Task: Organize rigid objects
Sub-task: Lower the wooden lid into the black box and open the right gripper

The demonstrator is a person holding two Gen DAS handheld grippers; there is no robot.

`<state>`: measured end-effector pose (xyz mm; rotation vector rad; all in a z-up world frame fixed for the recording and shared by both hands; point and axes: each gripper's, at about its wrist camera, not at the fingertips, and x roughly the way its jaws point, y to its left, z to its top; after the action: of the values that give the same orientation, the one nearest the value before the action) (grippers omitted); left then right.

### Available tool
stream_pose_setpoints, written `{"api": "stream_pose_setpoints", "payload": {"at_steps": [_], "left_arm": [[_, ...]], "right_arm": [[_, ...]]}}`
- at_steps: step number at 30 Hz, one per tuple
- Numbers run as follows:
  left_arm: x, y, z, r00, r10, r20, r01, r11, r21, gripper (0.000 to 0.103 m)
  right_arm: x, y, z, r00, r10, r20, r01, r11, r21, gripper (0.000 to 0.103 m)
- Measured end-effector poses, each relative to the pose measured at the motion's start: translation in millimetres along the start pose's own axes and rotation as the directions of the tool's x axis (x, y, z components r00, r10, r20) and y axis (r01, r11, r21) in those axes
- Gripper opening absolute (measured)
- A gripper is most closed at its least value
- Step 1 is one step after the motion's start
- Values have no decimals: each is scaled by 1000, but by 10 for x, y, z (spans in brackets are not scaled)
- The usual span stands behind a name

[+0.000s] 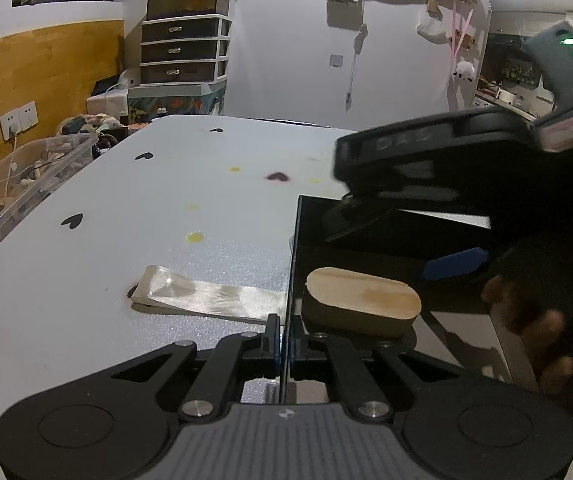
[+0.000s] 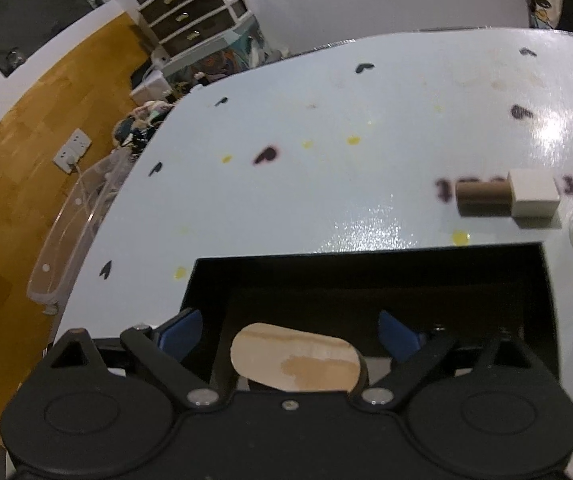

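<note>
Over on the left wall, a wooden panel [image 1: 34,68] carries a double socket [image 1: 18,120] with a white cable plugged in, and a clear plastic tub [image 1: 26,184] sits below it against the table edge. Behind stands a drawer unit [image 1: 184,50] with a glass tank on top. The pale blue table [image 1: 166,208] is glossy, dotted with small black hearts and yellow spots, and a flat shiny strip [image 1: 210,296] lies on it beside the black box [image 1: 298,240]. The left gripper [image 1: 285,344] has its tongs pressed together on the box's thin left wall. Inside the box rests an oval wooden block [image 1: 362,296], lying flat. The right gripper [image 2: 290,336] hovers over it with blue pads spread well apart, clear of the block on either side. Farther right on the table lie a brown cylinder [image 2: 482,198] and a white block [image 2: 534,194], touching each other.
</note>
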<state>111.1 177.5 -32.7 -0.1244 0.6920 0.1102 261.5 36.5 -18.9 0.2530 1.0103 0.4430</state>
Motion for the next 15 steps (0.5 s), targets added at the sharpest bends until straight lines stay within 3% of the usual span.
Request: {"api": "stream_pose_setpoints", "payload": {"at_steps": [4, 10, 15], "left_arm": [[7, -4, 8, 1000, 7, -3, -7, 1000, 0, 4], [16, -15, 20, 1000, 15, -8, -15, 1000, 1, 4], [9, -44, 4, 1000, 23, -3, -23, 1000, -1, 4]], "right_arm": [[-135, -35, -4, 997, 76, 3, -76, 996, -53, 96], [-455, -103, -87, 989, 132, 63, -119, 978, -174, 96], [-755, -303, -148, 971, 206, 119, -183, 966, -181, 96]]}}
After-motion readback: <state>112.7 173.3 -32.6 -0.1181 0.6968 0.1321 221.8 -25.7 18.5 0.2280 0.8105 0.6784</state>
